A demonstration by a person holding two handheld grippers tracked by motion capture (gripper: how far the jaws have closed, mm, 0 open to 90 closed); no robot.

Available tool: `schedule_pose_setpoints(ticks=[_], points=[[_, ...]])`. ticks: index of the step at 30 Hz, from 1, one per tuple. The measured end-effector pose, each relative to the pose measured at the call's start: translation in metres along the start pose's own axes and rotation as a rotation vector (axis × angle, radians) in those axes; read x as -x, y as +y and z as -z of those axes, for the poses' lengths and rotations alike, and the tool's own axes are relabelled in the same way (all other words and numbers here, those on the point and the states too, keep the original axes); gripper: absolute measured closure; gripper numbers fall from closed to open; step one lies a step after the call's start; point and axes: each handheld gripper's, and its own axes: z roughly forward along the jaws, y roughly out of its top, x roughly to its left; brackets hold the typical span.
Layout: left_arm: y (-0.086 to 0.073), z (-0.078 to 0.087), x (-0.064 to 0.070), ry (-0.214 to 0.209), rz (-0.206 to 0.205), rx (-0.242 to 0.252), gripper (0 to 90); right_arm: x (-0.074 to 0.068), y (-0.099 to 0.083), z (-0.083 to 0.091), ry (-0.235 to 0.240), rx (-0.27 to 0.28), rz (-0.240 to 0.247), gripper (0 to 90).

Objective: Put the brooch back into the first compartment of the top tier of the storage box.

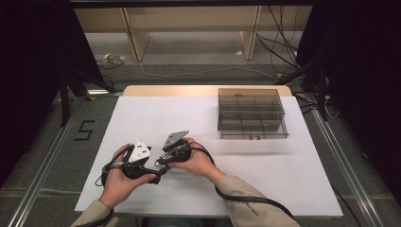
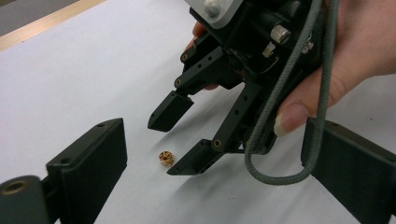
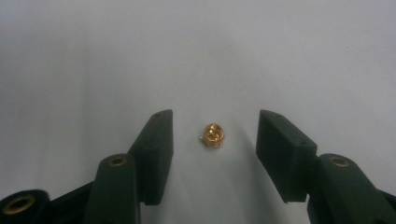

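Observation:
A small brass threaded insert (image 3: 213, 134) lies on the white table sheet (image 1: 265, 175), and in the left gripper view the brass insert (image 2: 166, 158) sits by a black fingertip. My right gripper (image 3: 215, 117) is open, one jaw on each side of the insert, touching neither. The left gripper view shows that right gripper (image 2: 169, 145) tilted down over the insert, a hand around its body. My left gripper (image 1: 157, 176) is open and empty, its wide jaws aimed at the right one. In the high view the right gripper (image 1: 161, 163) is close to the left, near the table's front left.
A smoky transparent compartment box (image 1: 253, 135) stands at the back right of the table. A grey cable (image 2: 280, 140) loops down from the right gripper. Cables and wooden shelving legs lie on the floor beyond the table.

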Motion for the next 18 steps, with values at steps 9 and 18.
schedule_pose_setpoints(ticks=[9, 18], points=[[0.0001, 0.0001, -0.0001, 0.002, -0.001, 0.001, 7.1, -0.0015, 0.0025, -0.0046, 0.001, -0.032, 0.016, 52.4], [0.0001, 0.0001, -0.0002, 0.003, -0.001, 0.001, 7.1, -0.0027, 0.0048, -0.0092, 0.005, -0.048, 0.033, 57.0]])
